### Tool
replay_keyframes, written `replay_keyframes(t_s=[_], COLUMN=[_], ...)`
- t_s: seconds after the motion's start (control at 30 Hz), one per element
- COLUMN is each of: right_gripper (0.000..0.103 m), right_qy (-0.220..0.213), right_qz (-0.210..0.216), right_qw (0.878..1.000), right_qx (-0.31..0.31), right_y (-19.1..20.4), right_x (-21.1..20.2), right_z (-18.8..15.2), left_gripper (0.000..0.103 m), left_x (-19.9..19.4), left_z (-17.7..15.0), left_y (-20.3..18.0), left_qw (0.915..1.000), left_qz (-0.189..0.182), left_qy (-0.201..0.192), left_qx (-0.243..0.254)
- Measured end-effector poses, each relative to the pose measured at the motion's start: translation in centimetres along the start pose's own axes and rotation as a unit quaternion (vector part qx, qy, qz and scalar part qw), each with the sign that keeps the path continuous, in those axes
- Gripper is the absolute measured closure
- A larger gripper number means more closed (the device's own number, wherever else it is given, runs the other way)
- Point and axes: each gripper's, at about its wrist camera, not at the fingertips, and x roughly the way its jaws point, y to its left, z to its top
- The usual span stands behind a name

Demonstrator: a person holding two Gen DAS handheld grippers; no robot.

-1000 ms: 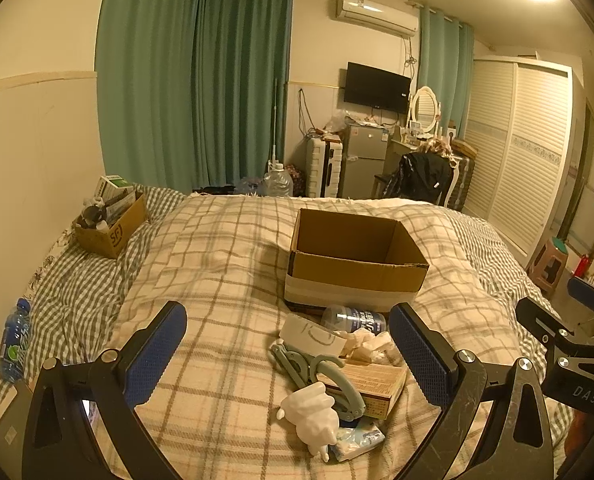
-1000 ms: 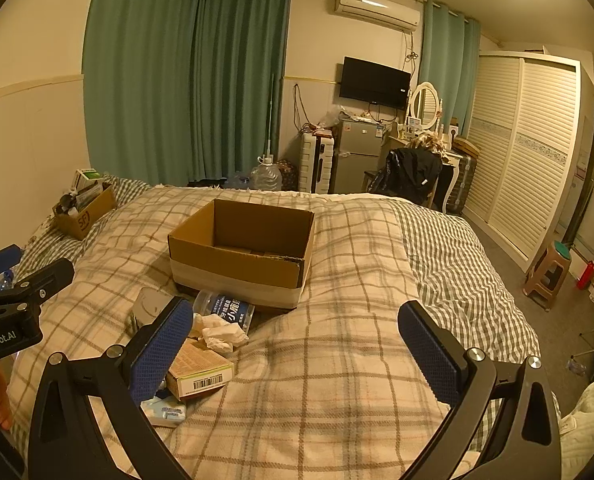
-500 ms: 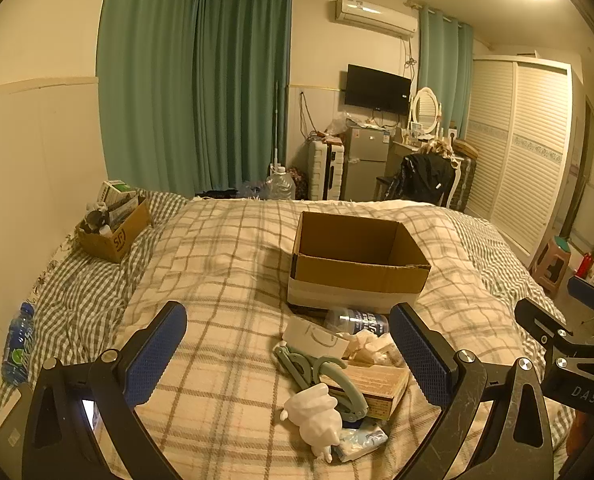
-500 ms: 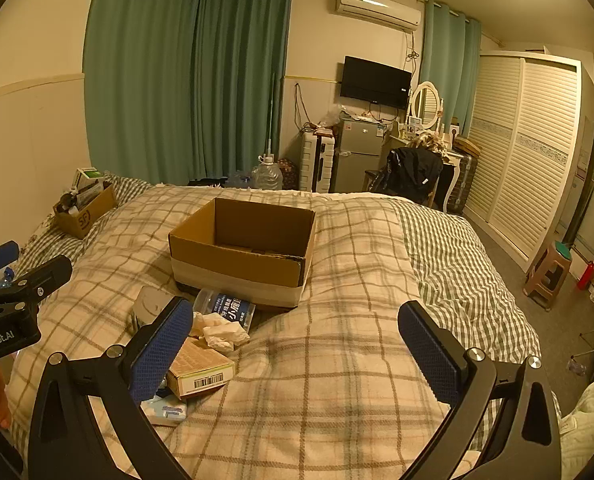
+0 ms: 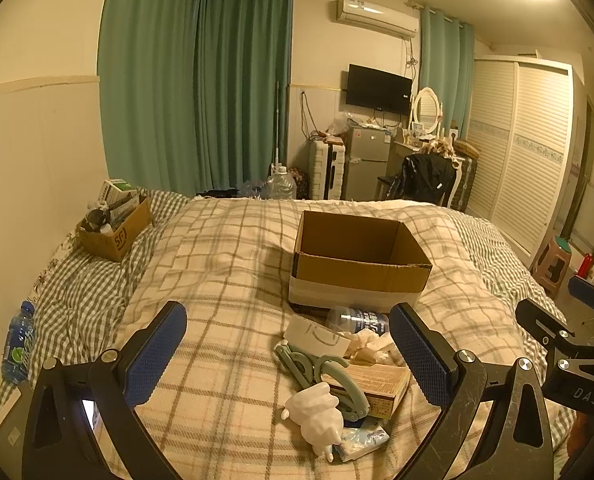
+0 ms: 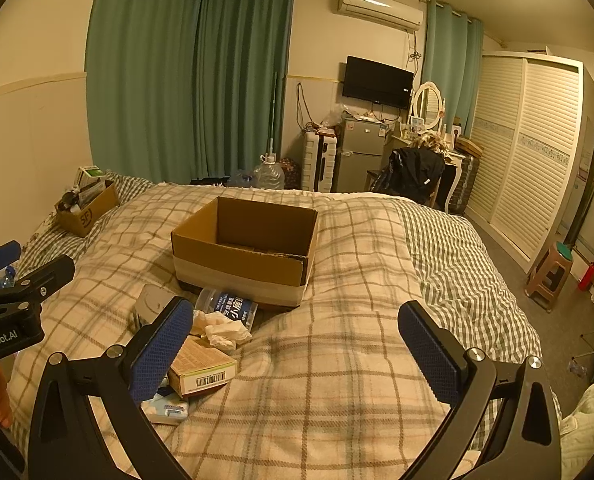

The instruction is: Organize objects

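bed (image 5: 225, 264) – carries everything | cardboard box (image 5: 357, 264) open-topped at mid-bed, likely the bin | clutter heaped just before its near wall (easy reach): carton (image 5: 381, 380), green hanger (image 5: 317, 364), bottle (image 6: 229, 306), white figurine (image 5: 317, 412) | left gripper (image 5: 289, 356) wide, empty – over the pile | right gripper (image 6: 297, 348) wide, empty

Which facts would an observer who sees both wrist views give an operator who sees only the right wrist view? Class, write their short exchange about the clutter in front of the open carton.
Operator: What is hidden near the barcode box?
Observer: A white figurine lies right beside it, at the corner nearest the left gripper's camera.
Operator: Is anything on top of that box?
Observer: Yes, a green plastic tool rests partly across its top.
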Motion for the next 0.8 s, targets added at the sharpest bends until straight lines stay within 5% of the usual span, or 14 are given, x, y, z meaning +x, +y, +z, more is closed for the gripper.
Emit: replay_keyframes(t_s=[0.6,0.8], right_gripper=[0.000,0.000], right_qy=[0.005,0.032], right_qz=[0.003,0.005], right_qw=[1.000,0.999], right_qx=[-0.001,-0.001], right_y=[0.1,-0.2], right_x=[0.1,2.0], right_z=[-0.2,-1.8], left_gripper=[0.000,0.000], left_x=[0.9,3.0], left_z=[-0.9,-3.2], left_y=[0.1,-0.2], left_qw=[0.9998,0.9983], left_qz=[-0.007,0.007], left_qy=[0.018,0.056], left_qx=[0.001,0.016])
